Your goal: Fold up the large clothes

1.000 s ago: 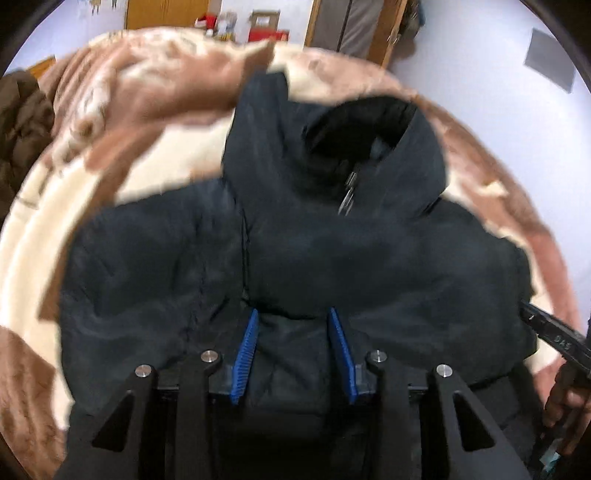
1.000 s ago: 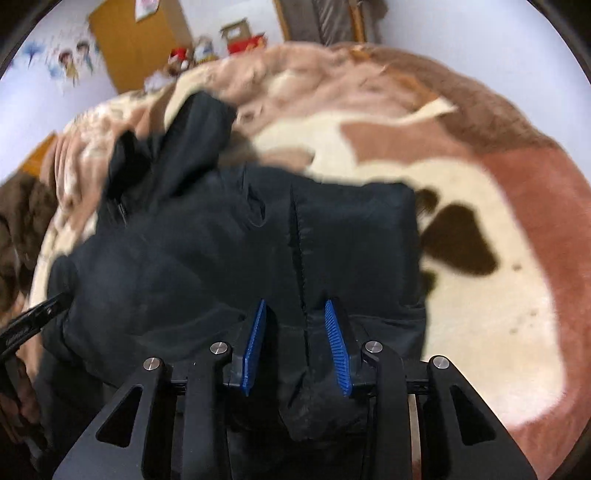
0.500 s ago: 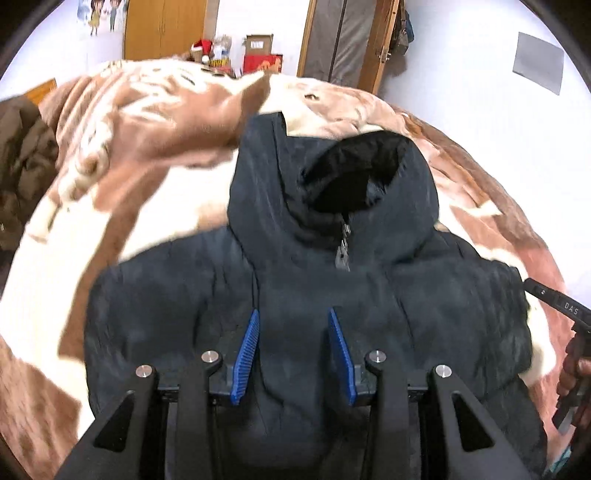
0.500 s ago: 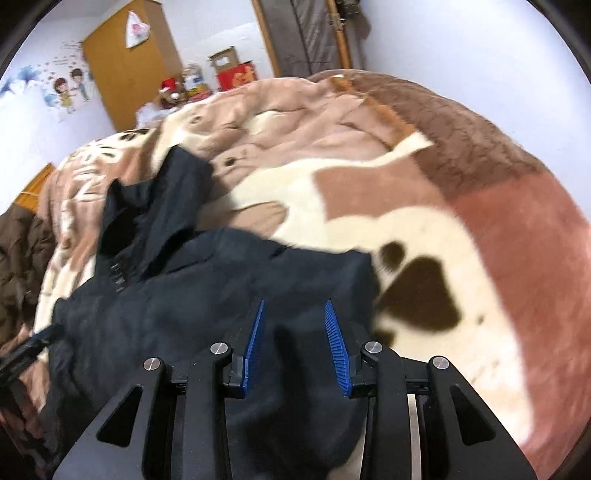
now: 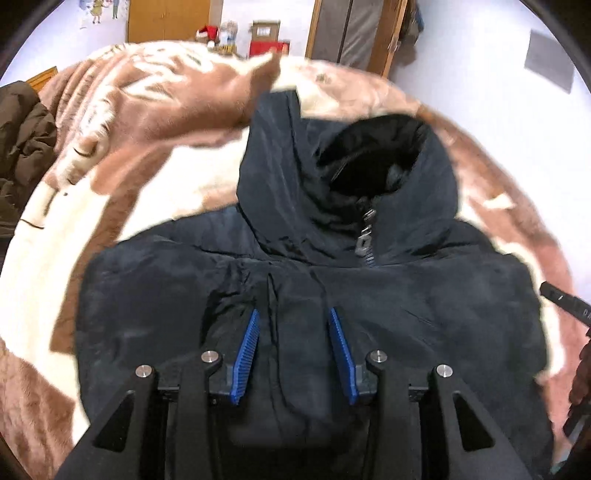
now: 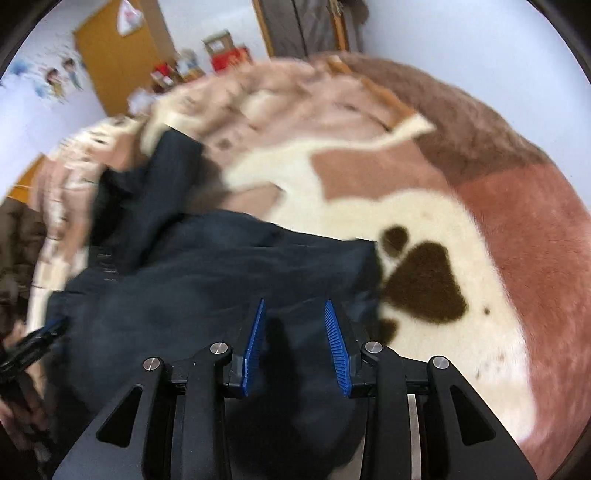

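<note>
A large dark navy hooded jacket [image 5: 406,295] lies front up on a brown and cream blanket [image 5: 74,229], hood [image 5: 369,155] away from me and zipper pull [image 5: 364,240] at the collar. My left gripper [image 5: 294,321] hovers over the jacket's lower chest, jaws apart with fabric showing between the blue pads. In the right wrist view the jacket [image 6: 184,295] fills the lower left. My right gripper [image 6: 294,317] is over its right edge, jaws apart, dark fabric between and below the pads. I cannot tell whether either gripper pinches the cloth.
A brown padded coat [image 5: 18,147] lies at the blanket's left edge. The blanket [image 6: 461,229] spreads to the right with a dark paw print [image 6: 424,284]. Wooden cupboards [image 5: 166,18], boxes and a door stand at the far wall. The other gripper's tip [image 5: 565,301] shows at the right.
Both grippers have pulled back and risen from the jacket. The folded bulge of fabric that stood between the pads has dropped flat, and the jacket now lies spread out.
</note>
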Available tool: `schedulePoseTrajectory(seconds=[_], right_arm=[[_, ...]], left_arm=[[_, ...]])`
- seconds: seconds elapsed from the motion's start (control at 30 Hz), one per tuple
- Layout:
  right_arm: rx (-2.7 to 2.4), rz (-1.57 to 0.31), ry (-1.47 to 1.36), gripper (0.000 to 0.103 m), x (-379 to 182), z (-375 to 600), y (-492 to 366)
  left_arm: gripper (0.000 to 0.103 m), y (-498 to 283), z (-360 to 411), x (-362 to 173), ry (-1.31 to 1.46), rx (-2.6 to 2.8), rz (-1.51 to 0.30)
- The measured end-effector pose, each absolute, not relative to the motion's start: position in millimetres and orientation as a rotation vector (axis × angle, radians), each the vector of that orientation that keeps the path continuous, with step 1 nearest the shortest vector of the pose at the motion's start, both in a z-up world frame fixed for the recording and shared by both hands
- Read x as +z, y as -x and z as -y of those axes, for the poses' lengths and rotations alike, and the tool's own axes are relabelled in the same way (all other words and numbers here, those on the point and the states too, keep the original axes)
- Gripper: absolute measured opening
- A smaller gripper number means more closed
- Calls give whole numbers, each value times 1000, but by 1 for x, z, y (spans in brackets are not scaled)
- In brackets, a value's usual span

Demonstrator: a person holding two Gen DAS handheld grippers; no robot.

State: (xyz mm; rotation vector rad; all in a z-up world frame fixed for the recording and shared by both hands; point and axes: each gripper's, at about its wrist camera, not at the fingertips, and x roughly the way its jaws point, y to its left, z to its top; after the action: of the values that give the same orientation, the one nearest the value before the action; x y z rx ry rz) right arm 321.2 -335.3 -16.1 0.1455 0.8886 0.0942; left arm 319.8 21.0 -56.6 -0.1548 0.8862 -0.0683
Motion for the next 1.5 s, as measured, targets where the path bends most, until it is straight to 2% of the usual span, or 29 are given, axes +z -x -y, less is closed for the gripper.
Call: schedulePoseTrajectory(seconds=[0.1,0.2,0.3,0.5,0.93,1.2,1.5], right_arm=[[149,-901,-121,35,-18,311,-297],[154,-1008,-72,35,-55,289,-297],[133,-1019,-46,35,-69,284,-300],[123,-976,-76,35,-32,289,-276],[123,-755,-134,35,68,260,-144],[198,-743,-108,35,70,223,-96],[199,-666,7,38,81,197,-102]], left_arm=[[42,-293,-21,-51,148,-93,-852],[43,-298,-17,-82,128,-68,-954],[44,-303,-19,-93,130,-66,-976],[43,-279,-18,-68,118,-59,-964],[43,-139,-18,17,163,-131,-839],[43,-78,-21,35,172,-140,-816],[45,-64,-30,42,152,-83,-810]])
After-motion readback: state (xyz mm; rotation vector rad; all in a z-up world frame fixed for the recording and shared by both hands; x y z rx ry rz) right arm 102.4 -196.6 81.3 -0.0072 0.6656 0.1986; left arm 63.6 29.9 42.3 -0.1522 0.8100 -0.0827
